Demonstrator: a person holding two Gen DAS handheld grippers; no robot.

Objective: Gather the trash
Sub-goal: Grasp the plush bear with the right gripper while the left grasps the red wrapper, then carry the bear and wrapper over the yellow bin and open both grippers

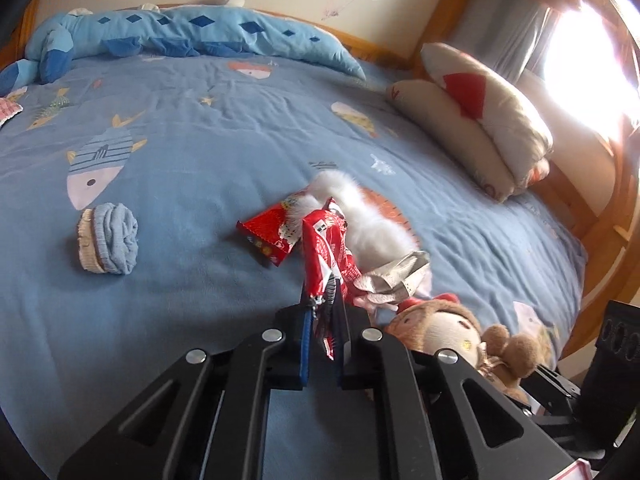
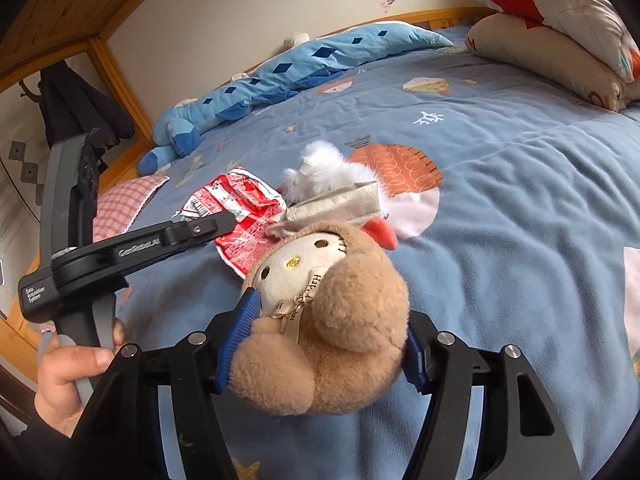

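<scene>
My left gripper [image 1: 323, 302] is shut on a crumpled red snack wrapper [image 1: 326, 248], which stands up from between its pads above the blue bedspread. A second red wrapper [image 1: 266, 234] lies flat just to the left of it. A grey crumpled wrapper [image 1: 396, 276] rests against a white fluffy toy [image 1: 360, 216]. In the right wrist view my right gripper [image 2: 328, 340] is shut on a brown plush doll [image 2: 332, 320], with a blue pad on each side of it. The left gripper [image 2: 226, 222] shows there too, pinching the red wrapper [image 2: 248, 216].
A rolled blue sock [image 1: 108, 240] lies on the bed's left. A long blue plush [image 1: 192, 32] lines the far wall, and two stacked pillows [image 1: 480, 120] sit at the right. A pink checked cloth [image 2: 120, 204] lies near the wooden bed frame [image 2: 120, 80]. A person's hand [image 2: 68, 368] holds the left gripper's handle.
</scene>
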